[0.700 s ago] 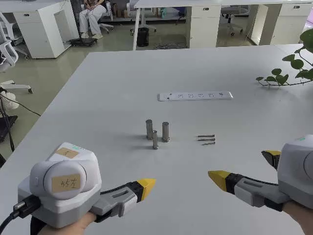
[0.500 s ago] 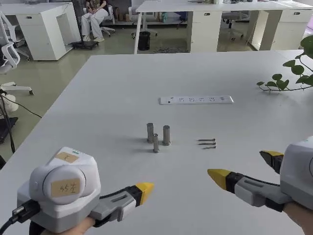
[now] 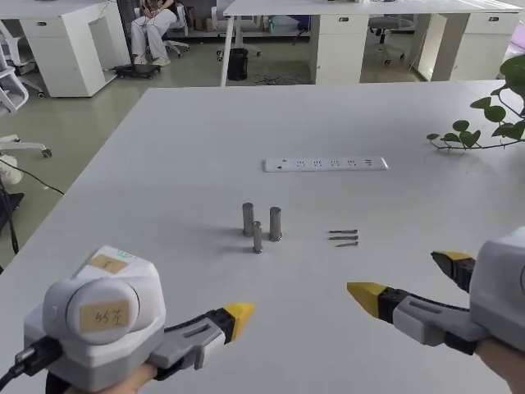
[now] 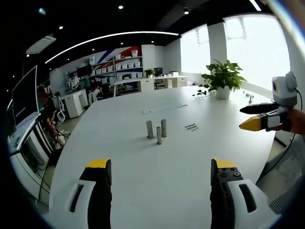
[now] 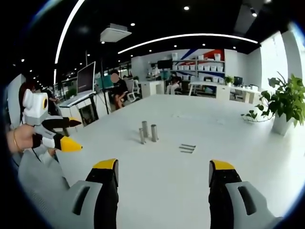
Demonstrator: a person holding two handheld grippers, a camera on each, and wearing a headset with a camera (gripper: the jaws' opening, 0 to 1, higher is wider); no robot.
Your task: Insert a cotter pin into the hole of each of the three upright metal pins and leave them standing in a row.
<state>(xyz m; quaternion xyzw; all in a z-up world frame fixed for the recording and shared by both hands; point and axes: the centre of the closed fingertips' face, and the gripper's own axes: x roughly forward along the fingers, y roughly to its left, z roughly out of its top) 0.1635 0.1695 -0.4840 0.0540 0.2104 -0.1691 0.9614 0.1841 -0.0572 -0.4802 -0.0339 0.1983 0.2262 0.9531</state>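
Three short grey metal pins stand upright in a tight cluster at the middle of the white table; they also show as metal pins and metal pins. Three thin cotter pins lie side by side just right of them, seen too as cotter pins and cotter pins. My left gripper hovers open near the front left edge, well short of the pins. My right gripper hovers open at the front right, nothing between its yellow-tipped jaws.
A white power strip lies flat behind the pins. A leafy potted plant trails onto the table's far right. Desks, chairs and a seated person are beyond the table's far edge.
Both grippers stay low at the front of the table, open, nearly where they were. The slight shift of the whole picture comes from the head camera.
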